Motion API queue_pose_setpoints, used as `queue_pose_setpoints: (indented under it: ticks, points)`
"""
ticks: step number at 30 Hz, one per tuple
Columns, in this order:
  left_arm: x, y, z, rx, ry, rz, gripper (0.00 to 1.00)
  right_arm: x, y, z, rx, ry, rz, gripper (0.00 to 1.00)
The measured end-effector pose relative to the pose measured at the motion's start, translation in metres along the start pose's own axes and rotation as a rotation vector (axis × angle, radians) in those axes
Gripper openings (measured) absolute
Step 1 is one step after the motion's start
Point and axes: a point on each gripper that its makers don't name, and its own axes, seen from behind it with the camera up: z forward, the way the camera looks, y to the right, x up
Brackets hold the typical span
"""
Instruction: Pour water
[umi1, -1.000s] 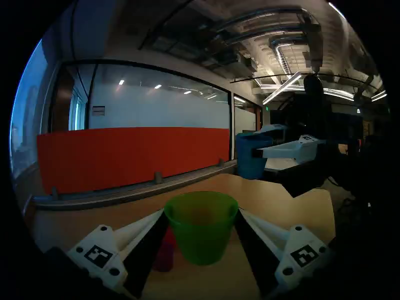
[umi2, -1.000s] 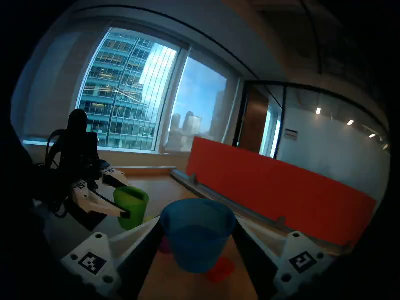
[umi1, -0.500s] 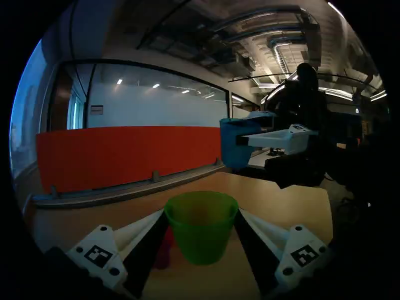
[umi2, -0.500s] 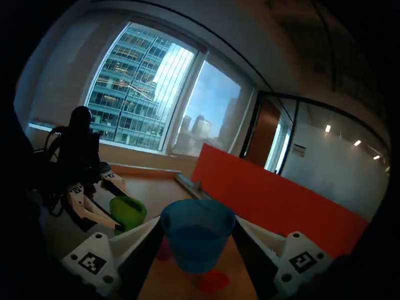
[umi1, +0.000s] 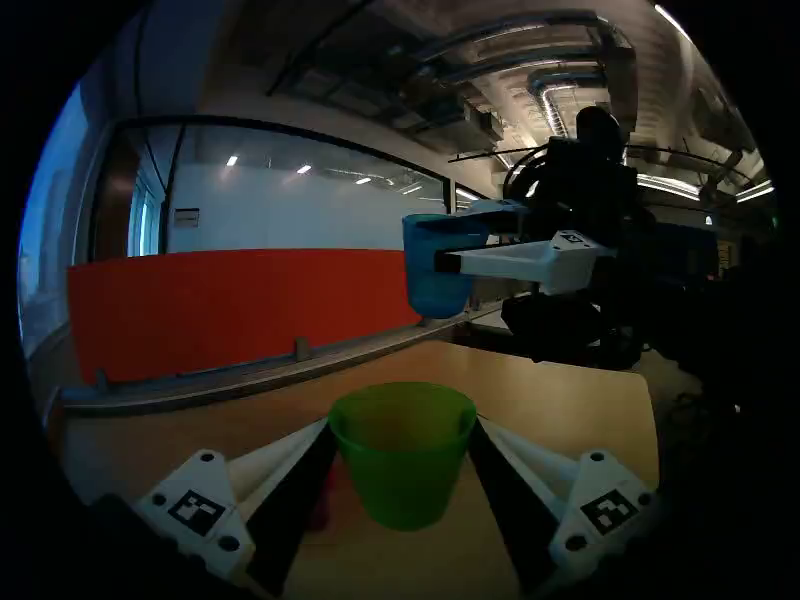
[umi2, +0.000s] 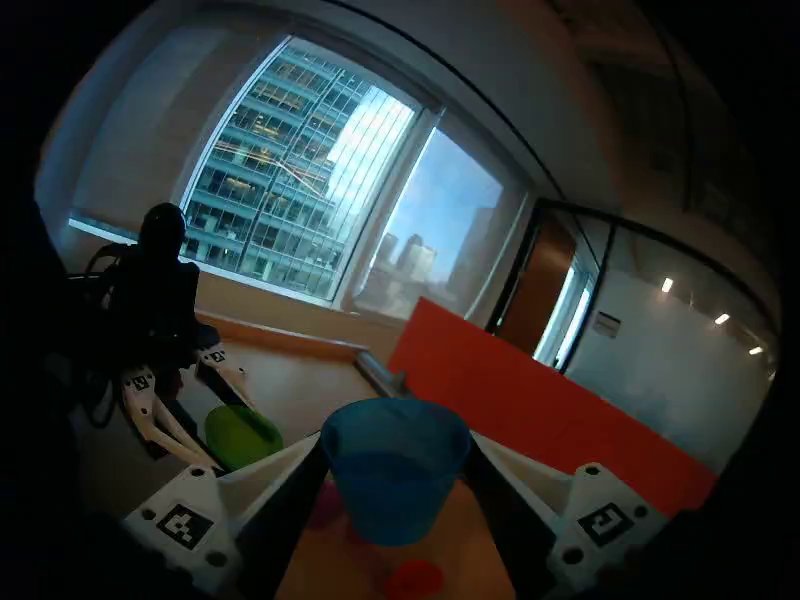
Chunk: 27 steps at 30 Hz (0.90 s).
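Observation:
In the left gripper view, my left gripper (umi1: 402, 470) is shut on a green cup (umi1: 403, 450) held upright over the wooden table (umi1: 560, 390). Farther off and higher, the blue cup (umi1: 432, 265) hangs in the right gripper (umi1: 445, 262). In the right gripper view, my right gripper (umi2: 395, 490) is shut on the blue cup (umi2: 395, 480), which holds water and tilts with the view. Down to the left there, the green cup (umi2: 242, 438) sits in the left gripper (umi2: 225, 455), its mouth facing the camera.
An orange partition (umi1: 230, 305) with a metal rail runs along the table's far edge. Small red (umi2: 413, 577) and pink (umi2: 325, 502) objects lie on the table under the blue cup. Large windows (umi2: 300, 200) stand behind. A dark figure holds the grippers (umi1: 590, 190).
The right gripper has lifted the blue cup higher and moved it closer to the green cup, tilting as it goes. The green cup has stayed put in the left gripper.

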Motion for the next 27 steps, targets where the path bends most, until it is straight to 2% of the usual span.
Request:
queue_pose_setpoints:
  ticks: [20,27]
  points:
    - [-0.005,0.006,0.0,-0.021,-0.005,-0.005,0.87,0.03,-0.007,0.022,0.019,0.016,-0.206,0.91]
    - [-0.006,0.014,0.001,-0.035,-0.01,0.011,0.87,0.036,-0.005,0.028,0.013,0.025,-0.26,0.91]
